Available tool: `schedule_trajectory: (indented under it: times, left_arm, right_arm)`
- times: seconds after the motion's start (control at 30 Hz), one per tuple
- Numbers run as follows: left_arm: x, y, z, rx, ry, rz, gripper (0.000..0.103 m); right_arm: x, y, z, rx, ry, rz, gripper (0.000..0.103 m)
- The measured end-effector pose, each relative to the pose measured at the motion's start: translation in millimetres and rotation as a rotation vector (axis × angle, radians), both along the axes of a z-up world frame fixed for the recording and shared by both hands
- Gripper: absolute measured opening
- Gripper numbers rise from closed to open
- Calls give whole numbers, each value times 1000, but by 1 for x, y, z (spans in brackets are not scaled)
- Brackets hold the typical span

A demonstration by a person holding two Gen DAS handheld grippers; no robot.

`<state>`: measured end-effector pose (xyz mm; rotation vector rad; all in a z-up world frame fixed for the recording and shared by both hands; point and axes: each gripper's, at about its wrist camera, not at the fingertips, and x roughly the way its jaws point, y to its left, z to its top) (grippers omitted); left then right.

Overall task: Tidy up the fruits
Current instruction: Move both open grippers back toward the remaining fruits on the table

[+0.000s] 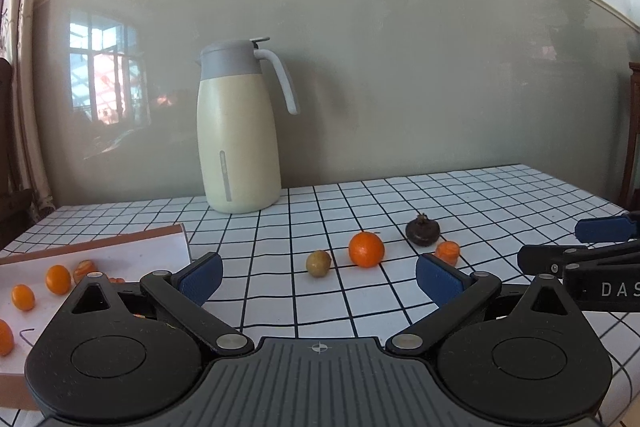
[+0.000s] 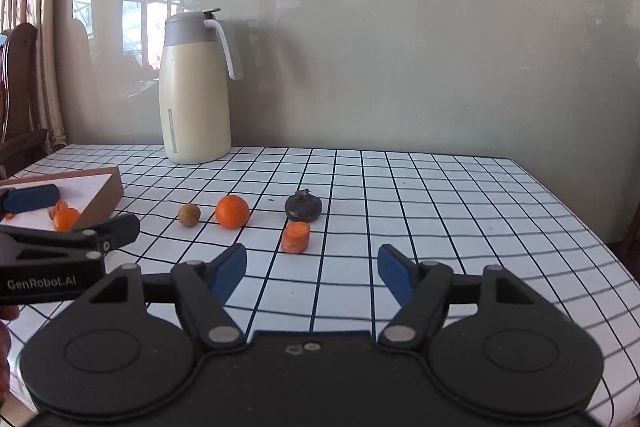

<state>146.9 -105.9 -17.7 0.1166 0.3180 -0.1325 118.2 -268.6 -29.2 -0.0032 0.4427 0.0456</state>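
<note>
Four pieces lie on the checked table: a small olive-brown fruit (image 1: 318, 263) (image 2: 189, 214), an orange (image 1: 366, 249) (image 2: 232, 211), a dark purple fruit (image 1: 422, 231) (image 2: 303, 207) and an orange carrot chunk (image 1: 448, 251) (image 2: 295, 237). A shallow brown-rimmed box (image 1: 120, 239) (image 2: 105, 197) at the left holds several small orange fruits (image 1: 58, 279). My left gripper (image 1: 318, 281) is open and empty, just short of the olive-brown fruit and the orange. My right gripper (image 2: 312, 273) is open and empty, just short of the carrot chunk.
A cream thermos jug (image 1: 239, 131) (image 2: 195, 89) stands at the back of the table against the grey wall. The table's right edge (image 2: 580, 211) shows in the right wrist view. A wooden chair (image 2: 18, 99) stands at the far left.
</note>
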Motion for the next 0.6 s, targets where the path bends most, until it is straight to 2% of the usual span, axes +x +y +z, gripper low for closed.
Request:
schedule_trajectory:
  times: [0.23, 0.37, 0.6]
  left_arm:
    - [20, -2, -7, -9, 23, 4, 103]
    - [33, -2, -12, -21, 39, 9, 103]
    - [61, -2, -20, -29, 103, 6, 103]
  right_arm:
    - [19, 1, -7, 5, 12, 1, 65]
    - [29, 6, -15, -25, 39, -11, 64]
    - [51, 7, -20, 3, 61, -9, 64]
